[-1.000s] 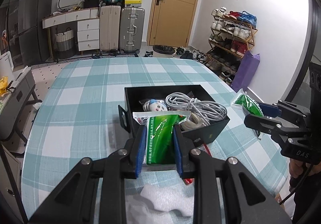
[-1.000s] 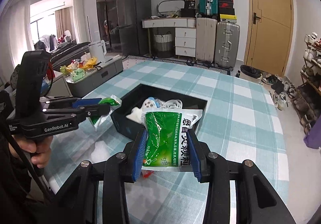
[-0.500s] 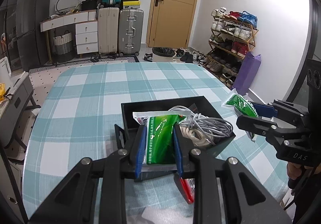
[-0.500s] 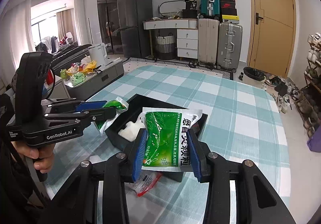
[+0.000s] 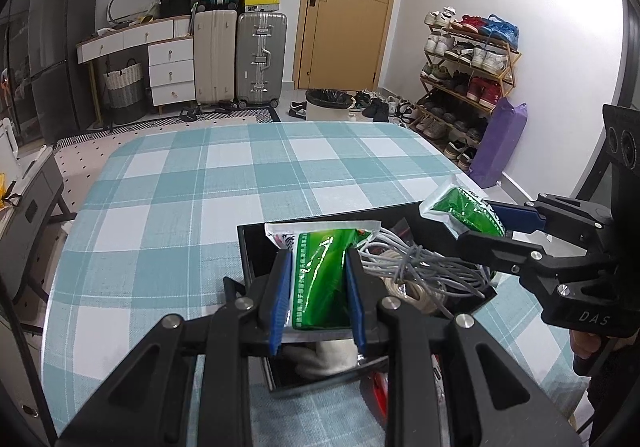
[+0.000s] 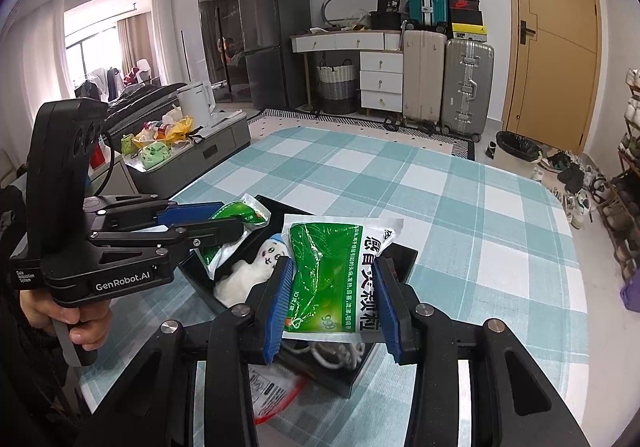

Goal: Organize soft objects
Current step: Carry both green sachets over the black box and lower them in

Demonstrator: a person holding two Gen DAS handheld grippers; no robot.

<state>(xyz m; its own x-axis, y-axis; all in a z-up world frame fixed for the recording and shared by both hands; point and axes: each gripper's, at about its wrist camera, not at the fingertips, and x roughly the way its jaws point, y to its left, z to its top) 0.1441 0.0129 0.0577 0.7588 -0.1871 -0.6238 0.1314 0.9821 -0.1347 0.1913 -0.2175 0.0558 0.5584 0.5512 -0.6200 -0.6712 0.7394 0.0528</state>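
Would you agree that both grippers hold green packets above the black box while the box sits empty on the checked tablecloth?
Not quite: the black box is not empty. The left wrist view shows a coil of grey cable and something white inside. Both the left gripper and right gripper do hold green packets above it.

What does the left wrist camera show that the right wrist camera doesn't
Only the left wrist view shows the grey cable coil in the black box plainly. Only the right wrist view shows the white plush toy with its face. Both show the left gripper and right gripper, each shut on a green packet.
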